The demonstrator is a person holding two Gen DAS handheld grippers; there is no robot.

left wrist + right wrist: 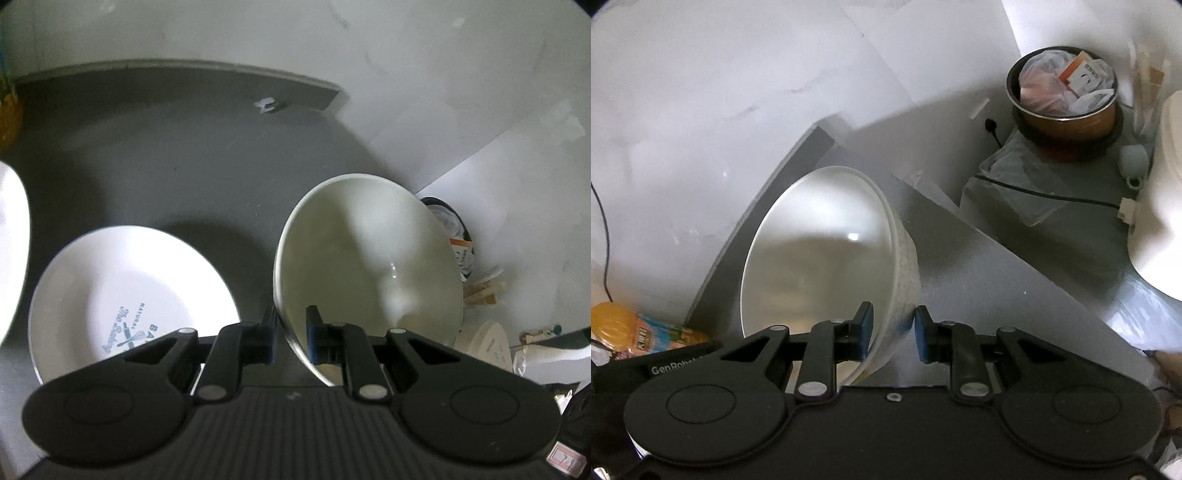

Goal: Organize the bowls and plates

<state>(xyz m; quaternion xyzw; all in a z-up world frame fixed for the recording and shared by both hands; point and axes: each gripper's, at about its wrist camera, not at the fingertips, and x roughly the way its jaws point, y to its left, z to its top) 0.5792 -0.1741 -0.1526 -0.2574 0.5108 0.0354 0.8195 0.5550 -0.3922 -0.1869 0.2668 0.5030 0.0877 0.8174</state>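
Two views are looking forward along two handheld claws over a grey bench (155,155) set against a white wall.

In the left wrist view, the left claw (291,334) is pinching the near rim of a plain white bowl (369,258), one finger outside the wall and one inside. The bowl is tilting on its side with its opening turned toward the camera, raised above the bench. To its left, a white plate (122,288) with blue printed lettering is lying flat on the bench, and the edge of another white dish (11,251) is showing at the far left.

In the right wrist view, the right claw (892,330) is straddling the rim of a second white bowl (820,254) with a textured outer wall. Its left finger is sitting inside the bowl, while its right finger is standing apart from the outside wall, so the jaws are spread. This bowl is also tilting, near the bench's edge. Beyond it, a brown pot (1067,110) stuffed with plastic bags is standing well apart.
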